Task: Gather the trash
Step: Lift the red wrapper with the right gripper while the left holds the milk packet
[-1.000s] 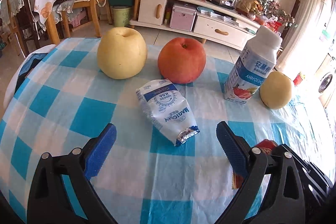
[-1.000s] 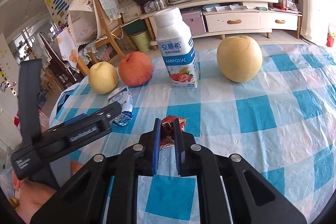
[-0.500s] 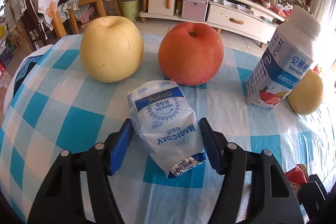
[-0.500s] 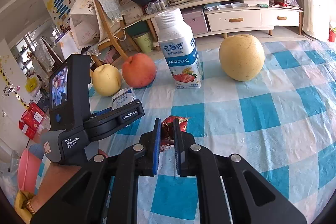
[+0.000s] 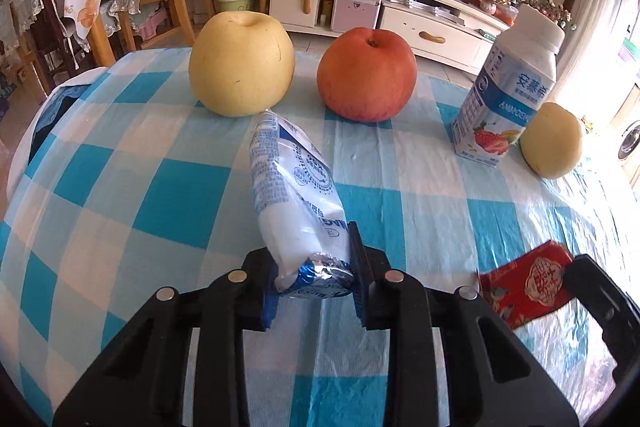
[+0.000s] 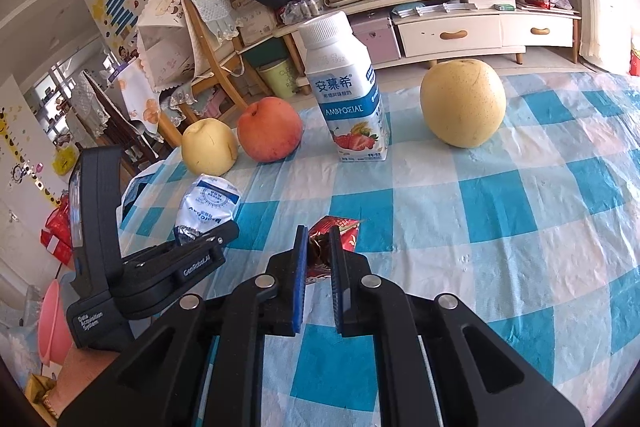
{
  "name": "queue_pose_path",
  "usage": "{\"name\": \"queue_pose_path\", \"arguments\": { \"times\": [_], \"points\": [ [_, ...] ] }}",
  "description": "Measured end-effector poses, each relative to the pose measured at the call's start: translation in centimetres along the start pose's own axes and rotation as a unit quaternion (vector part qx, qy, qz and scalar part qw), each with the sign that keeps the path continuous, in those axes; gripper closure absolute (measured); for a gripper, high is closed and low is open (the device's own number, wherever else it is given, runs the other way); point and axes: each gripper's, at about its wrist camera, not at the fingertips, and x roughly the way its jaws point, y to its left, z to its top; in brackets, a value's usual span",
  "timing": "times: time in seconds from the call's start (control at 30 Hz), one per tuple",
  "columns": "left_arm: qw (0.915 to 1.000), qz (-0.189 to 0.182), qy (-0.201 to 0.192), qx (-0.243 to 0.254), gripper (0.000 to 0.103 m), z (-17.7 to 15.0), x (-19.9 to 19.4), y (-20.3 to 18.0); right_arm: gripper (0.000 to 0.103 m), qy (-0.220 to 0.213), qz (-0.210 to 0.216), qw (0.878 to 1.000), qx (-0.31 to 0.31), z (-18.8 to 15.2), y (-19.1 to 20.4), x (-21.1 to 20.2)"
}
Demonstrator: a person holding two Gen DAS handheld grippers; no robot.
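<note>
My left gripper (image 5: 314, 267) is shut on the near end of a white and blue snack wrapper (image 5: 294, 187), which tilts up off the checked tablecloth. The wrapper also shows in the right wrist view (image 6: 208, 207), held by the left gripper (image 6: 224, 231). My right gripper (image 6: 319, 251) is shut on a crumpled red wrapper (image 6: 340, 229), which also shows in the left wrist view (image 5: 528, 281) at the lower right.
A yellow pear (image 5: 242, 63), a red apple (image 5: 366, 73), a yogurt bottle (image 5: 508, 91) and a second pear (image 5: 552, 141) stand across the far side of the table (image 5: 120, 187). Chairs and a TV cabinet (image 5: 400, 19) lie beyond.
My left gripper moved forward around the white and blue wrapper, closed on it and lifted its end. My right gripper stayed shut on the red wrapper.
</note>
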Motion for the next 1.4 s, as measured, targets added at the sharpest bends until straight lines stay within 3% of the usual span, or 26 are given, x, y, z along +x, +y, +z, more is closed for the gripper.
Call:
{"name": "queue_pose_path", "arguments": {
  "times": [0.57, 0.83, 0.87, 0.9, 0.97, 1.17, 1.37, 1.4],
  "points": [
    [0.9984, -0.052, 0.013, 0.017, 0.072, -10.1, -8.7, 3.4, 0.097, 0.011, 0.033, 0.999, -0.007, -1.5, -0.2, -1.9],
    [0.9972, -0.071, -0.004, 0.024, 0.072, -13.0, -13.8, 3.8, 0.093, 0.048, 0.017, 0.999, 0.013, -2.2, -2.4, -1.9],
    [0.9970, -0.072, -0.006, 0.026, 0.072, -13.3, -14.3, 3.8, 0.082, 0.048, 0.020, 0.999, 0.018, -2.2, -2.6, -1.8],
    [0.9969, -0.073, -0.005, 0.027, 0.072, -13.6, -14.8, 3.8, 0.055, 0.047, 0.018, 0.999, 0.022, -2.2, -2.7, -1.8],
    [0.9968, -0.074, -0.003, 0.028, 0.072, -14.0, -15.5, 4.0, 0.034, 0.047, 0.018, 0.999, 0.019, -2.2, -2.5, -1.4],
    [0.9974, -0.062, 0.008, 0.035, 0.072, -15.5, -17.2, 4.9, 0.025, 0.060, -0.013, 0.998, -0.021, -1.8, -0.7, 1.3],
    [0.9985, -0.045, 0.018, 0.027, 0.072, -16.7, -18.1, 6.8, 0.025, 0.067, -0.034, 0.996, -0.047, -1.1, -0.1, 3.8],
    [0.9986, -0.042, 0.018, 0.025, 0.072, -16.7, -18.2, 7.1, 0.031, 0.066, -0.039, 0.996, -0.054, -1.1, -0.1, 3.9]
  ]
}}
